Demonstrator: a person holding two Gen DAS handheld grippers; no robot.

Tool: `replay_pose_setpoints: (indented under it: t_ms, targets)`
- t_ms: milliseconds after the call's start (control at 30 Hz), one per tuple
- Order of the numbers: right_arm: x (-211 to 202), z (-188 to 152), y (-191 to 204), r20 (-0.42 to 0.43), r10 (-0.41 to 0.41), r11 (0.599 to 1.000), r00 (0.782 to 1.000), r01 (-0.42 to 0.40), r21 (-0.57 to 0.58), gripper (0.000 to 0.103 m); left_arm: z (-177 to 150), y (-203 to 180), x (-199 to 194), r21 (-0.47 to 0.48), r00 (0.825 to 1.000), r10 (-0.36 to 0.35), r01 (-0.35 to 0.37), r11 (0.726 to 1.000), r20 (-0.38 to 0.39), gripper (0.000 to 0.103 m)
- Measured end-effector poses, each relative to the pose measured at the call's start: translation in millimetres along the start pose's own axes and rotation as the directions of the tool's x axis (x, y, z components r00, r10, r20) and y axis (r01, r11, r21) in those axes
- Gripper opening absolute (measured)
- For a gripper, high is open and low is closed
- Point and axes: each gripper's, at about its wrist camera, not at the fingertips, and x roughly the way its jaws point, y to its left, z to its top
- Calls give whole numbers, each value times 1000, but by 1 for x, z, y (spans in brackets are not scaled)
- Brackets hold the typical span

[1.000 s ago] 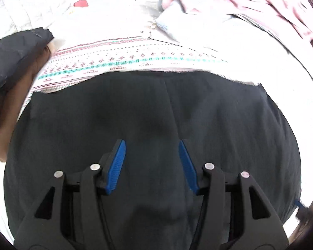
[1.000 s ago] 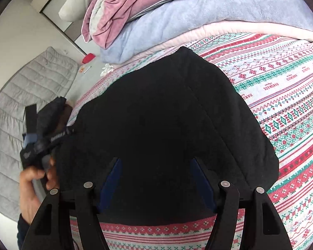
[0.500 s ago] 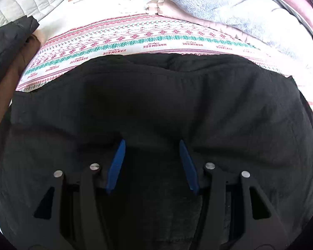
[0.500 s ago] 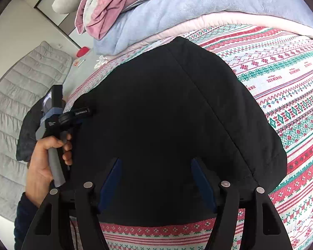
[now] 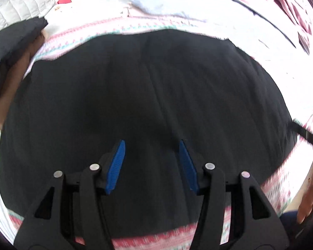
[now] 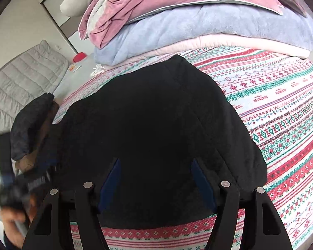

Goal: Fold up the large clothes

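While both tools hover with nothing in them, you should settle which edge of the large black fabric garment to take before you lower either one. Your left gripper has its blue-padded fingers spread wide above the middle of the cloth, and your right gripper is spread the same way over the near part, so neither one grasps anything at this point. Judging from how the piece lies, it looks partly folded into a broad rounded slab, and the next fold probably wants the two tools on matching corners of one edge, not in the centre where they are now. Bring each one to a corner, pinch every layer together, lift only a little, and carry the edge across evenly so the layers do not slide apart. The garment rests flat on the red, green and white patterned knit-style bedspread, its near edge just short of the bedspread's red border; a faint seam runs up its middle in the left view. Beyond it sits a stack of lilac and pink plush blankets, near but apart. To the left, a dark quilted folded item lying on something brown is close beside the garment; keep your swing clear of it.
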Motion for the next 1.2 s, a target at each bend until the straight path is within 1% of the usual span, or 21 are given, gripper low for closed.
replay_pose_setpoints:
  t_ms: [67, 133, 233, 333, 467, 533, 600, 633, 700, 733, 767, 867, 933, 1000, 1033, 1067, 1100, 1200]
  targets:
    - [-3, -2, 3, 13, -13, 1000, 1000, 13, -19, 70, -18, -2, 3, 21, 999, 33, -33, 999, 24, 56]
    - [-5, -3, 6, 30, -37, 999, 999, 38, -40, 70, -27, 0, 12, 26, 998, 38, -40, 999, 49, 59]
    - [-6, -6, 11, 54, -87, 993, 995, 91, -76, 70, -26, -3, 15, 26, 996, 58, -60, 998, 60, 61]
    - [-8, -7, 14, 75, -117, 986, 990, 124, -107, 70, -27, -3, 16, 20, 995, 71, -73, 997, 75, 61]
    - [-10, -8, 15, 110, -183, 971, 977, 197, -135, 71, -31, -4, 15, 18, 993, 70, -72, 997, 94, 61]
    - [-9, -10, 14, 107, -193, 968, 975, 208, -143, 71, -31, -3, 15, 13, 993, 65, -66, 998, 94, 61]
    - [-8, -12, 10, 85, -184, 970, 979, 195, -142, 73, -31, -2, 15, 12, 993, 63, -65, 998, 96, 61]
    - [-8, -12, 4, 63, -168, 976, 984, 175, -129, 75, -31, -2, 15, 12, 993, 61, -63, 998, 96, 61]
    - [-7, -12, -15, 16, -124, 990, 992, 124, -69, 77, -32, -1, 15, 7, 994, 57, -58, 998, 97, 61]
    - [-5, -12, -23, -2, -113, 993, 994, 113, -38, 77, -32, 0, 15, 3, 994, 54, -54, 999, 97, 61]
    - [-6, -11, -35, -16, -118, 993, 993, 118, -7, 77, -33, 1, 14, 2, 994, 52, -52, 999, 97, 61]
    - [-8, -11, -60, -23, -170, 985, 985, 171, 38, 77, -33, 2, 15, -5, 994, 47, -46, 999, 95, 61]
    - [-11, -14, -74, -38, -177, 981, 984, 179, 80, 77, -33, 3, 15, -10, 995, 43, -43, 999, 91, 61]
    - [-10, -18, -92, -73, -138, 976, 988, 148, 158, 77, -33, 2, 15, -14, 995, 41, -40, 999, 90, 61]
    - [-6, -20, -106, -96, -87, 968, 992, 107, 227, 77, -33, 2, 15, -14, 995, 42, -41, 999, 91, 61]
    - [-5, -23, -113, -107, -52, 960, 993, 79, 269, 77, -33, 2, 15, -14, 995, 42, -41, 999, 91, 61]
    - [1, -27, -124, -123, 11, 939, 992, 31, 342, 77, -33, 2, 15, -16, 995, 42, -41, 999, 91, 61]
    - [11, -37, -136, -110, 129, 883, 986, -63, 465, 77, -32, 3, 15, -20, 995, 38, -37, 999, 88, 61]
